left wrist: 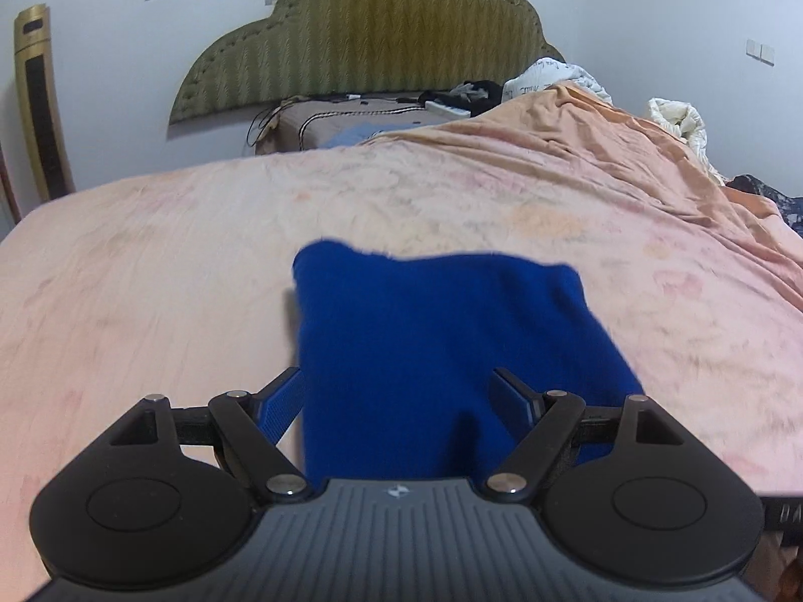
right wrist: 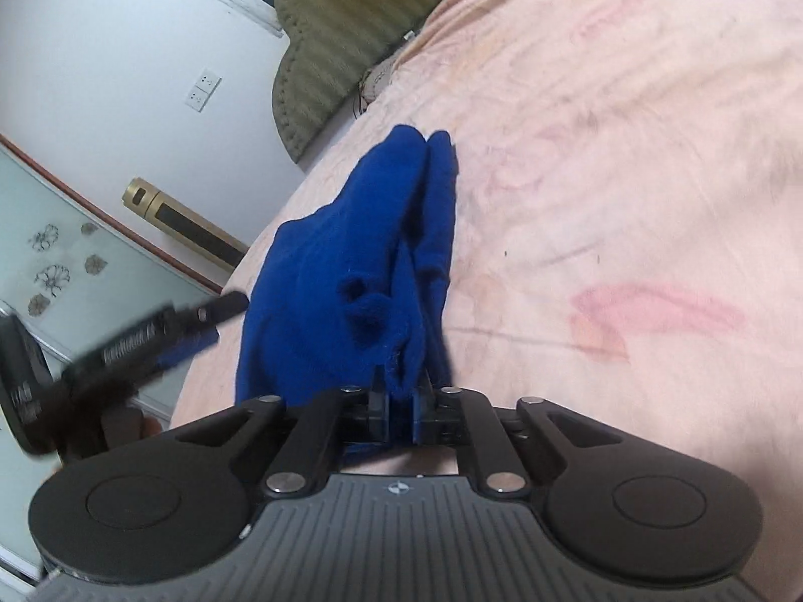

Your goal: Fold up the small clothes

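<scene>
A small royal-blue garment (left wrist: pixel 441 346) lies folded over on the pink bedsheet (left wrist: pixel 150 271). My left gripper (left wrist: pixel 401 391) is open, its blue-padded fingers (left wrist: pixel 283 399) standing wide on either side of the cloth's near end. In the right wrist view the garment (right wrist: pixel 346 261) hangs bunched from my right gripper (right wrist: pixel 400 391), which is shut on its near edge and holds it above the sheet (right wrist: pixel 627 150). The left gripper (right wrist: pixel 150 341) shows blurred at the left of that view, beside the cloth.
An olive padded headboard (left wrist: pixel 371 35) stands at the far end of the bed. Rumpled orange and white bedding (left wrist: pixel 602 115) is heaped at the back right. A gold tower fan (left wrist: pixel 40 100) stands by the wall at left. The bed's edge (right wrist: pixel 241 271) runs close to the garment.
</scene>
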Demonstrator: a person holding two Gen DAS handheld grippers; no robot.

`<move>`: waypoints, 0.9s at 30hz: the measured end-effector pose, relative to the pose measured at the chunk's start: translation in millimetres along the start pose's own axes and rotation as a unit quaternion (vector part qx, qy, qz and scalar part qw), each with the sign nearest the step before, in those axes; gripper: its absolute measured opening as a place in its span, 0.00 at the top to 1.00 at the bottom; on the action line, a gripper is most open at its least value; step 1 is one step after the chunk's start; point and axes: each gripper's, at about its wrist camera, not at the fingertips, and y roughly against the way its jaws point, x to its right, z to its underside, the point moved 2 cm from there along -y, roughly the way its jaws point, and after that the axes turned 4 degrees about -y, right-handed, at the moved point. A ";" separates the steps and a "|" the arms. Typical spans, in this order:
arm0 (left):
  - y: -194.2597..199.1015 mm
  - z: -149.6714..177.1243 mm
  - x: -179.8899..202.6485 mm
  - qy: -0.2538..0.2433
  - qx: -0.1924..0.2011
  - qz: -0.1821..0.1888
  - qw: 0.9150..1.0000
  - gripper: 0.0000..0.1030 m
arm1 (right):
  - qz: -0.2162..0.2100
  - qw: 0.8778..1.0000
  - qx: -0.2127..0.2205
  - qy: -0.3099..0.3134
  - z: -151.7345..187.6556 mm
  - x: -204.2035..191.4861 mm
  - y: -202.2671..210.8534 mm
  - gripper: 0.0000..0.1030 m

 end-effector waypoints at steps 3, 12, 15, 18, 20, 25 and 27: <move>4.6 12.4 -3.6 0.002 -0.007 -0.007 1.000 0.22 | 0.020 1.000 -0.011 0.013 2.5 0.7 -2.8 0.87; 27.9 44.0 -1.1 0.005 -0.014 0.008 1.000 0.22 | 0.078 0.986 0.033 0.141 -0.4 -32.8 17.9 0.70; 25.5 57.6 6.5 -0.019 -0.027 0.004 0.999 0.22 | 0.099 0.986 0.015 0.137 -0.8 -29.2 4.7 0.65; 30.7 62.0 -3.9 -0.020 -0.012 0.000 1.000 0.22 | 0.083 0.991 0.013 0.108 -6.9 -19.2 4.9 0.54; 28.5 62.8 -22.4 0.015 -0.013 0.013 1.000 0.16 | 0.054 0.994 -0.003 0.099 -13.0 -14.3 3.0 0.45; 7.5 74.6 -62.8 0.154 -0.053 0.111 0.980 0.14 | 0.026 0.994 -0.025 0.106 -18.7 -14.9 -17.1 0.45; 7.6 76.1 -60.1 0.146 -0.055 0.124 0.980 0.14 | 0.006 0.993 -0.043 0.109 -18.0 -20.9 -24.8 0.51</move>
